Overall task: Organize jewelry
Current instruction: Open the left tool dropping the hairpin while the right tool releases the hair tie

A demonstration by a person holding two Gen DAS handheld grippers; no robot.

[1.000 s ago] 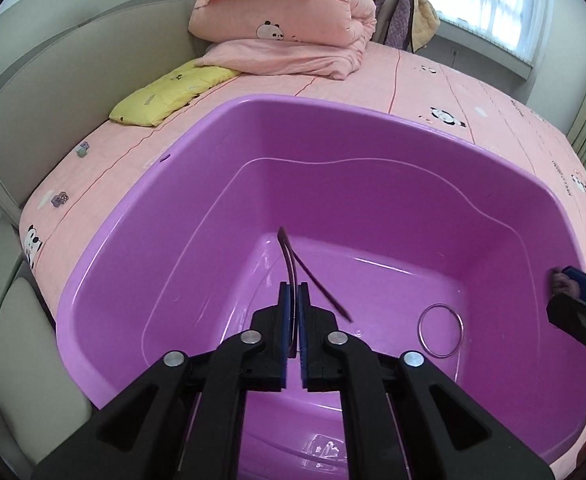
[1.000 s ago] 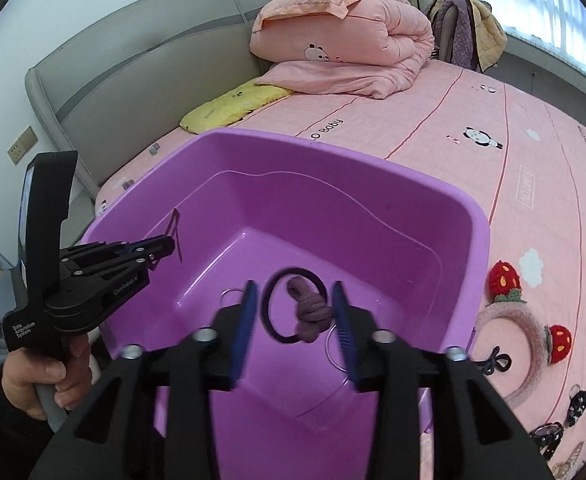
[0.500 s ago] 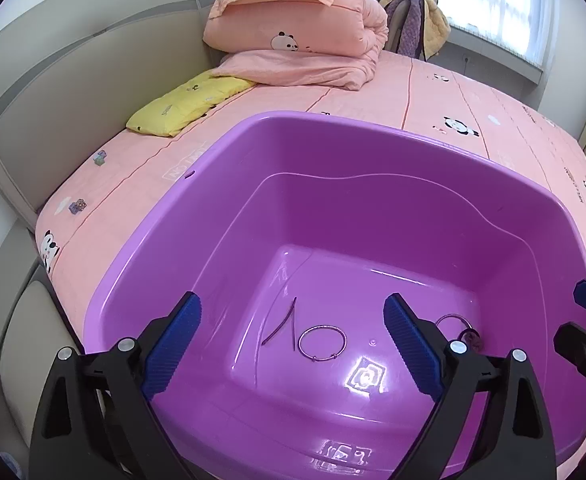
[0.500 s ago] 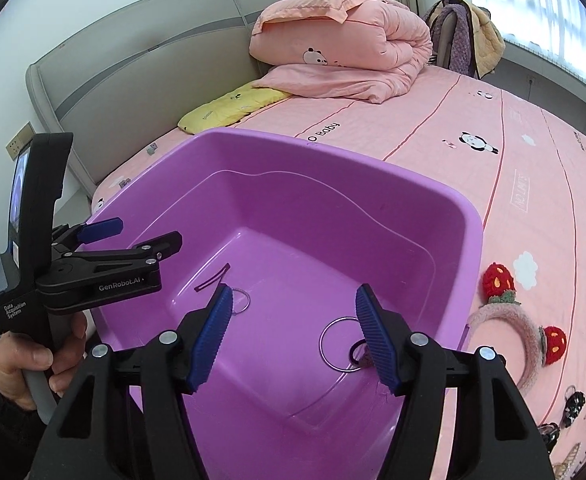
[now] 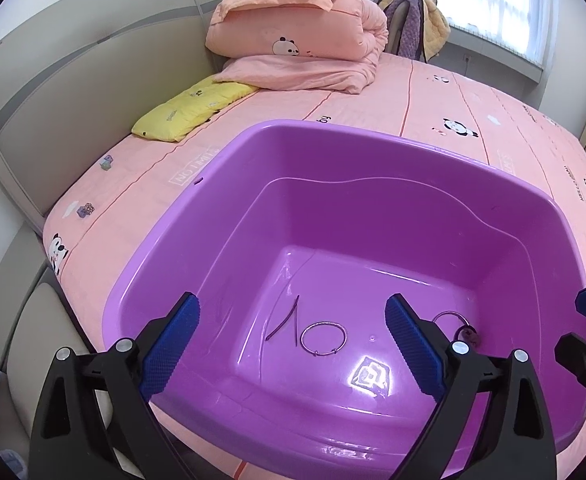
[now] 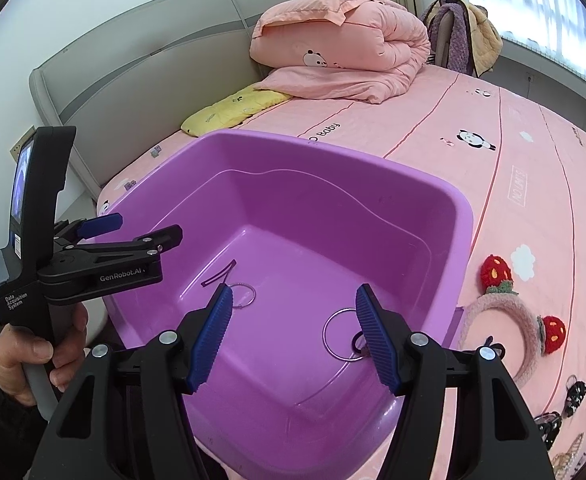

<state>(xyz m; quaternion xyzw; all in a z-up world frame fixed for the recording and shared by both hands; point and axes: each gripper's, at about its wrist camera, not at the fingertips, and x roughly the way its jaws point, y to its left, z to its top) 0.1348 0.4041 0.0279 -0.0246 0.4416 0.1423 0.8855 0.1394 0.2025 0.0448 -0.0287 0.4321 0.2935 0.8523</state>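
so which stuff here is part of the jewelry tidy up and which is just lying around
Part of the job:
purple basin
bent hair pin
two metal rings
dark hair tie
strawberry headband
small clips

Just lying about:
folded pink quilt
yellow pillow
clothes on the chair

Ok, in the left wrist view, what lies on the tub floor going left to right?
Thin bent strand → hoop ring → second hoop ring, with a dark hair tie touching its right side.

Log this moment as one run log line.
left gripper: open, empty | right gripper: open, empty | purple basin: two rings, thin strand, hair tie | headband: on bed
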